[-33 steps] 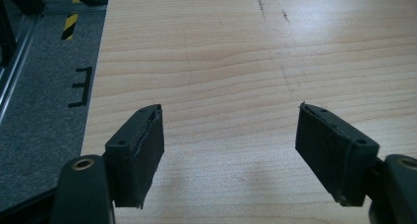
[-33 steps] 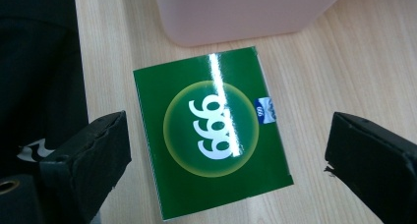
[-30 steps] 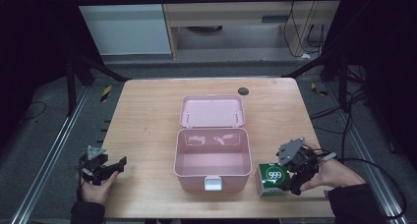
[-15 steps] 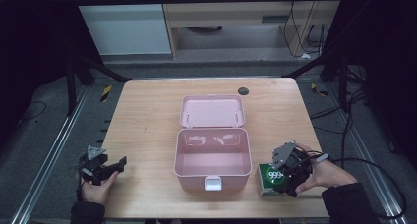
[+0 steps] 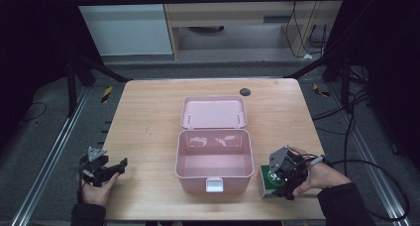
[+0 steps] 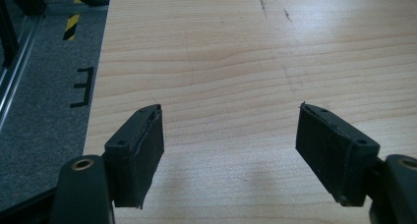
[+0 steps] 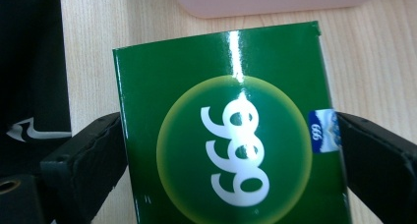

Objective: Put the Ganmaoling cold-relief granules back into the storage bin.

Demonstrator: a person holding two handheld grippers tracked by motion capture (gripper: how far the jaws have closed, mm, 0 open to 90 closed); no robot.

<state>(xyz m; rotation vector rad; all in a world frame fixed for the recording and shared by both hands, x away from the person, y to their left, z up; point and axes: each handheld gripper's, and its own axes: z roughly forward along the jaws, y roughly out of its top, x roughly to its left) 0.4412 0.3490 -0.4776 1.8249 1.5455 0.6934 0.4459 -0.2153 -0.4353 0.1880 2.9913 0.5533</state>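
Pale wooden table [image 5: 148, 117], grey floor [image 5: 44, 137], left tongs [image 5: 105, 169] released, right tongs [image 5: 282, 179] grasping green box [image 7: 221, 135]

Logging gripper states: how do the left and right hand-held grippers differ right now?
The left hand-held gripper is open over bare table; the right hand-held gripper is shut on the green box. The left sits far from the pink case, the right beside it. Both have black jaws.

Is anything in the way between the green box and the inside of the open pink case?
Only the pink case's own right wall. The green box, between the right gripper's jaws, sits on the table beside that wall, so it likely must go up and over. The case interior looks empty.
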